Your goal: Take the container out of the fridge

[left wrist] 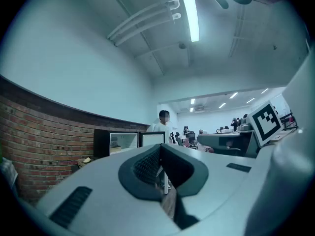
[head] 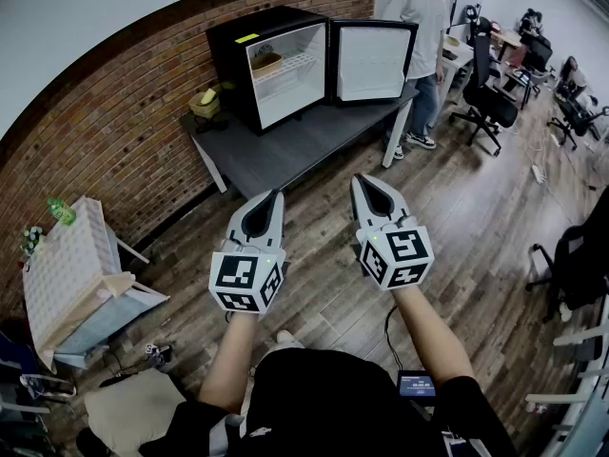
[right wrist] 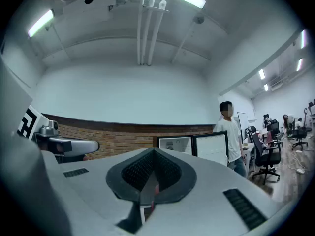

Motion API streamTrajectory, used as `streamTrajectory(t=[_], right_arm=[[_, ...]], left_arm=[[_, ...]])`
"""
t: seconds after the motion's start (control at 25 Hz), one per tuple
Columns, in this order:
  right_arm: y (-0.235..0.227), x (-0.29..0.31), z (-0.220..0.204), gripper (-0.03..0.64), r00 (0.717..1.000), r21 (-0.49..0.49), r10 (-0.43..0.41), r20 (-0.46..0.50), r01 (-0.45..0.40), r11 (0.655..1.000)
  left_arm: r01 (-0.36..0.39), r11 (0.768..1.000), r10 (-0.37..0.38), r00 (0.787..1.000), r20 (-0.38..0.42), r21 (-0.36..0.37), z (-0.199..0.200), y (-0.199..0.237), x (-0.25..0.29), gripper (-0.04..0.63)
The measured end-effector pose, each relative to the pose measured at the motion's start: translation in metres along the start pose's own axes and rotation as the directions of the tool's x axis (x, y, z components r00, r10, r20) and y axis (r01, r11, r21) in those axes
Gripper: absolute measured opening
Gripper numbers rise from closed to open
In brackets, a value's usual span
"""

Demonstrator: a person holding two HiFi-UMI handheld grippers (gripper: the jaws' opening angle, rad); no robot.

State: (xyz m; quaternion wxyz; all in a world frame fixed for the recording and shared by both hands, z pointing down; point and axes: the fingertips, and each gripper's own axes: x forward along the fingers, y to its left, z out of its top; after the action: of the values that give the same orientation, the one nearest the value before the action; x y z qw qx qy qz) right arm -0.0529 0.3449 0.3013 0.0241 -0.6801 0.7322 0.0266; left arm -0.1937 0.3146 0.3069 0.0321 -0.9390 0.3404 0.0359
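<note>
The container (head: 266,62) is waiting in the open fridge (head: 228,60), well apart; the approach is just beginning. The left gripper (head: 275,196) and right gripper (head: 361,181) are clenching empty fingers; one must open.

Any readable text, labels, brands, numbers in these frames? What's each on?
No legible words or numbers anywhere.
Yellow sticker on the fridge top: too small to read.
Screen of the small device on the floor: blurred.
Cubes on left gripper and right gripper: square marker patterns, no text.
</note>
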Motion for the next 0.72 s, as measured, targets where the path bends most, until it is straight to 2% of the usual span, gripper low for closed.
streamTrajectory(t=[0.52, 0.72], right_arm=[[-0.028, -0.011, -0.008, 0.037, 1.000, -0.028, 0.023, -0.012, -0.023, 0.999], [-0.038, 0.000, -0.011, 0.037, 1.000, -0.020, 0.024, -0.009, -0.024, 1.000]], left_arm=[[-0.002, 1.000, 0.002, 1.000, -0.003, -0.001, -0.007, -0.027, 0.023, 0.014], [-0.007, 1.000, 0.007, 1.000, -0.008, 0.004, -0.010, -0.023, 0.035, 0.014]])
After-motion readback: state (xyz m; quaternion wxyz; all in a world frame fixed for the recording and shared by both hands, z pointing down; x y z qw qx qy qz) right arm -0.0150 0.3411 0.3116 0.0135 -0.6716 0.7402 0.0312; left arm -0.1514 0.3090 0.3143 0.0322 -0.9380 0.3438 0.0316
